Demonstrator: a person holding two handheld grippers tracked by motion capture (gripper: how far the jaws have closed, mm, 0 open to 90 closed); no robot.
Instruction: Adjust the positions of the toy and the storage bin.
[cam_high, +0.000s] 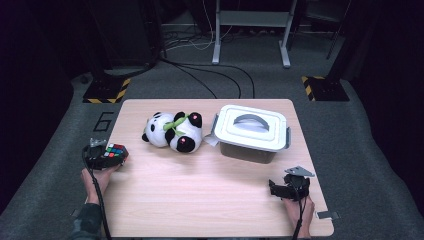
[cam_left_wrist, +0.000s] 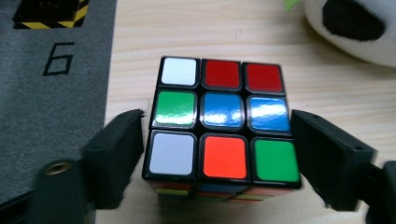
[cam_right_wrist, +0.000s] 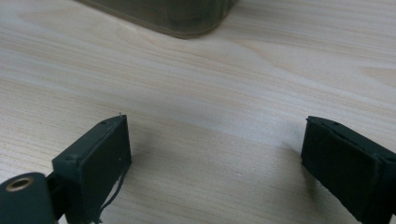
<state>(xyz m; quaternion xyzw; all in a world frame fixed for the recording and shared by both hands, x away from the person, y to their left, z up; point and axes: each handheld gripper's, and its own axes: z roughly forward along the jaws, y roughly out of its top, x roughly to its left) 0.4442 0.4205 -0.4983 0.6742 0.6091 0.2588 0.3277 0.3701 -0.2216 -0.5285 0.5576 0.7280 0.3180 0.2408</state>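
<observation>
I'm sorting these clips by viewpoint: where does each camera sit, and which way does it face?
High view: above the person's side, looking forward and down on the table; shows both forearms, the left gripper and right gripper, a panda toy and a lidded box.
Left gripper view: rides the left gripper, looking along its fingers at the puzzle cube between them.
Right gripper view: rides the right gripper, looking between its open fingers over bare wood toward the box's corner.
Shared: the cube appears in the high and left gripper views.
</observation>
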